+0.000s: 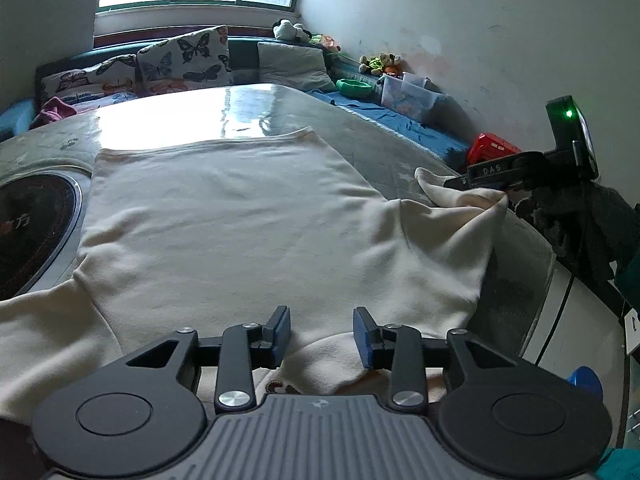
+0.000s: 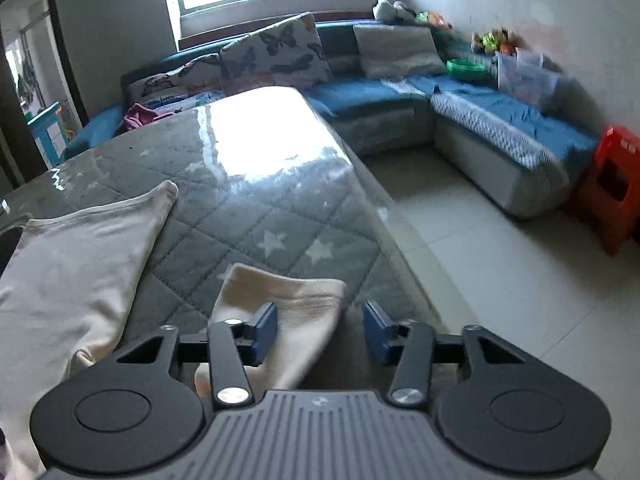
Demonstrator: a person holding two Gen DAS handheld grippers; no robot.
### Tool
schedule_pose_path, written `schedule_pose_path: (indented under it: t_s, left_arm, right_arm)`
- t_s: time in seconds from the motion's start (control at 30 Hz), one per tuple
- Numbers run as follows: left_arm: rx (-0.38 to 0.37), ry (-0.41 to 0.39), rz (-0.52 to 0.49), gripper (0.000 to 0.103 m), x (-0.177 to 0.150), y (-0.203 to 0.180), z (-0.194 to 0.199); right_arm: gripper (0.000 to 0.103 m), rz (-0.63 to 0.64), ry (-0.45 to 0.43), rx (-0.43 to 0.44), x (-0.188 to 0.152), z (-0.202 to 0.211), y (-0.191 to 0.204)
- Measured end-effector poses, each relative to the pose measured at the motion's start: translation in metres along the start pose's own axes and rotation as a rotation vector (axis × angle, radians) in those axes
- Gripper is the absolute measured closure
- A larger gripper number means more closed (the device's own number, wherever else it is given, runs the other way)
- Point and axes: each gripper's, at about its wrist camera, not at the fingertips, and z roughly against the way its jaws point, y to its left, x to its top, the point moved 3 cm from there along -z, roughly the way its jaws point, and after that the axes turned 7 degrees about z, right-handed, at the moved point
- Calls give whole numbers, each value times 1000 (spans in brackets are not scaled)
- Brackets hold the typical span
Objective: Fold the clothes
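Lying spread flat on the glass-topped grey quilted counter [image 2: 256, 224], the cream cotton long-sleeved shirt [image 1: 224, 216] awaits folding; left claw [image 1: 322, 336] hovers wide open and empty, right claw [image 2: 320, 332] open over its sleeve [image 2: 288, 300].

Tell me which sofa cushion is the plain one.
The grey cushion in the sofa's corner, right of the two butterfly cushions. It alone has no print; the others carry butterflies.
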Motion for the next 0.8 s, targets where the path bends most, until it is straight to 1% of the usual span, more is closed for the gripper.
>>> schedule_pose_path:
  t_s: [0.03,0.07,0.1,0.17,0.23,0.3,0.37,0.43,0.5,0.53,0.57,0.63,0.8]
  left_arm:
    - [-1,0,0,62,0,0,0]
    - [-2,1,-1,60,0,-1,0]
    - [-3,2,-6,59,-1,-2,0]
    - [-4,3,-19,59,-2,-3,0]
    - [-7,2,-26,59,-3,-4,0]
    - [-11,2,-28,58,-3,-4,0]
    - [-14,1,-32,57,-4,-4,0]
    - [-12,0,-41,56,-4,-5,-1]
    - [-11,0,-41,56,-5,-6,-1]
    - [-11,0,-38,56,-5,-5,-1]
    - [-11,-1,-34,56,-5,-5,-1]
    - [-8,-1,-31,56,-5,-5,-1]
    - [-8,-1,-29,56,-6,-5,-1]
  right_arm:
    - [81,3,-8,2,-2,1,0]
    - [94,2,-18,7,-3,4,0]
    - [96,0,-29,5,-4,6,0]
    - [99,14,-78,-38,-5,18,-1]
    - [100,11,-128,-73,-6,35,-6]
    - [100,-11,-153,-93,-9,50,-12]
    - [99,-31,-149,-85,-12,59,-19]
    - [94,-50,-153,-59,-12,61,-23]
    - [85,-55,-141,-29,-7,56,-23]
    - [77,-66,-134,-11,-6,51,-23]
    - [74,-74,-125,9,-4,45,-21]
    - [73,-74,-105,31,-1,32,-18]
    - [73,-62,-47,40,2,1,-10]
